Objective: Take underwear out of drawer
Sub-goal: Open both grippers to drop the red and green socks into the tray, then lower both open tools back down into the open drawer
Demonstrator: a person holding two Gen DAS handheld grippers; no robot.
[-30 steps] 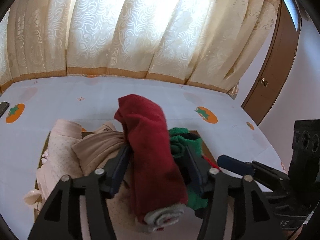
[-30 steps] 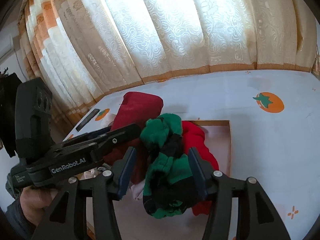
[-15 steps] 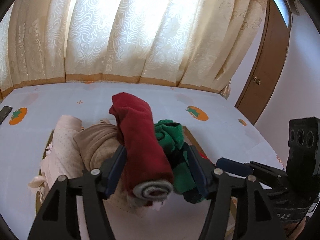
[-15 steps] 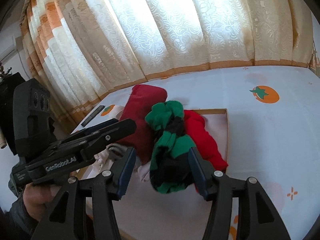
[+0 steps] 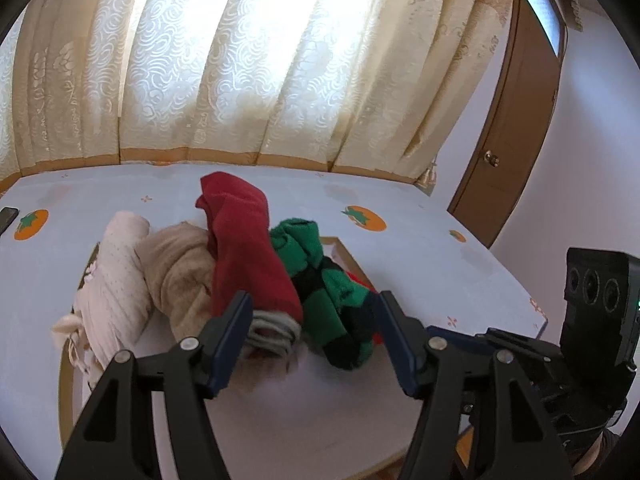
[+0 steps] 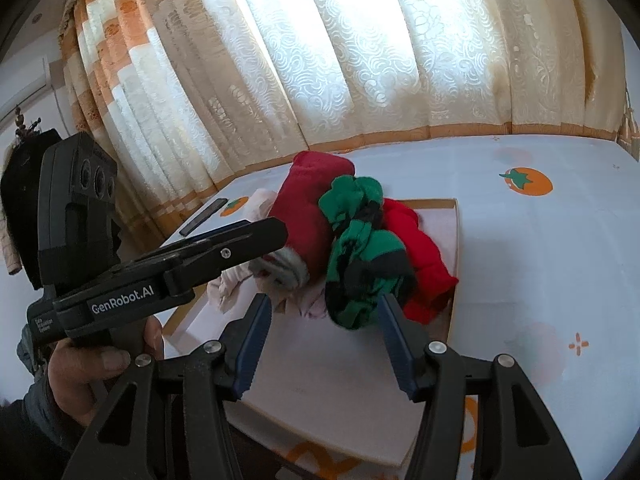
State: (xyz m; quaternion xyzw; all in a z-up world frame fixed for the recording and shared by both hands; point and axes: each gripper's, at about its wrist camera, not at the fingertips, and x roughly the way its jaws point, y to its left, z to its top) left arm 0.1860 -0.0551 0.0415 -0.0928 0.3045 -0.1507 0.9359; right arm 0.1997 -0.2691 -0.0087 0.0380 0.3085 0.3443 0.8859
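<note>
A shallow wooden drawer (image 5: 347,255) (image 6: 456,240) lies on a bed and holds rolled underwear. A dark red roll (image 5: 244,248) (image 6: 308,200) leans on a green-and-black roll (image 5: 320,280) (image 6: 360,248). Beside them lie a bright red piece (image 6: 416,248), a beige roll (image 5: 176,272) and a pale dotted one (image 5: 116,280). My left gripper (image 5: 314,304) is just short of the dark red roll, its jaws opening and pressing on nothing. My right gripper (image 6: 323,308) stands open with its tips at the near end of the green roll.
The bed sheet (image 6: 540,260) is pale with orange fruit prints. A dark flat device (image 6: 202,216) lies near the bed's left edge. Curtains hang behind the bed and a brown door (image 5: 516,140) stands at right. A hand (image 6: 92,364) holds the left gripper.
Both grippers have drawn back from the pile. The dark red and green rolls, earlier between the fingers, now lie in the drawer beyond the tips. The left jaws stand wider.
</note>
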